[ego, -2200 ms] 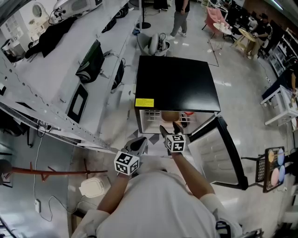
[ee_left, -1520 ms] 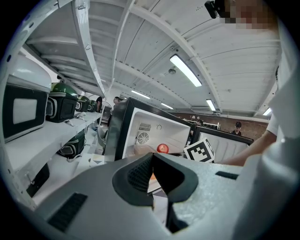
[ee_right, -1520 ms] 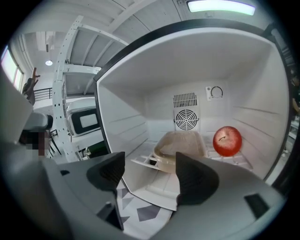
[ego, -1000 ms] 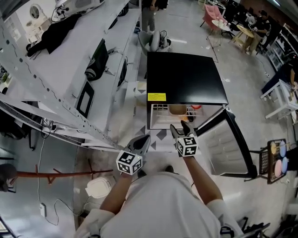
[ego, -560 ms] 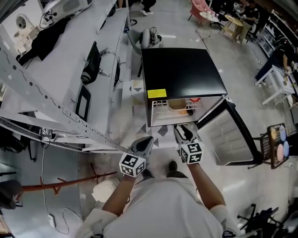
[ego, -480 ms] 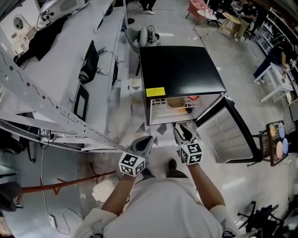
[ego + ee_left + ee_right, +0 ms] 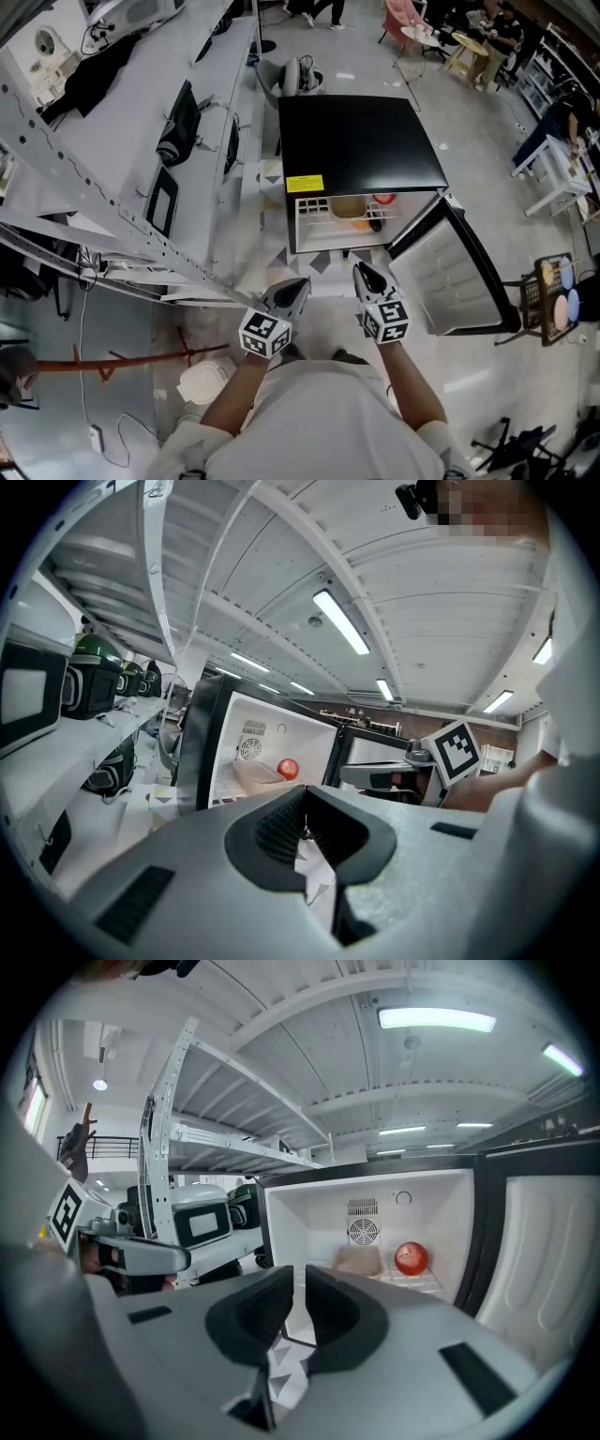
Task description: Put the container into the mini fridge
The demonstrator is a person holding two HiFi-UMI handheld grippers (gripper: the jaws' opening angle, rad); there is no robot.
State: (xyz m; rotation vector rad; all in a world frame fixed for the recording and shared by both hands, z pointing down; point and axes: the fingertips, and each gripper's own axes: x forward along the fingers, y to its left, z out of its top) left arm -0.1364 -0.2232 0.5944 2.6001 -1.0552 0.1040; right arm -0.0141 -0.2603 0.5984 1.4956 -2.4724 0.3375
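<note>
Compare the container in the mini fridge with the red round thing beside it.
The container is pale tan; the red round thing is bright red. The container is low and boxy; the red round thing is ball-shaped. In the right gripper view the container sits to the left and the red round thing to the right. Both sit side by side inside the open mini fridge.

Bright light from long white ceiling lamps [image 7: 436, 1019]; soft shadows. Open black mini fridge [image 7: 412, 1222] glows white inside. Gripper views warp at edges.
</note>
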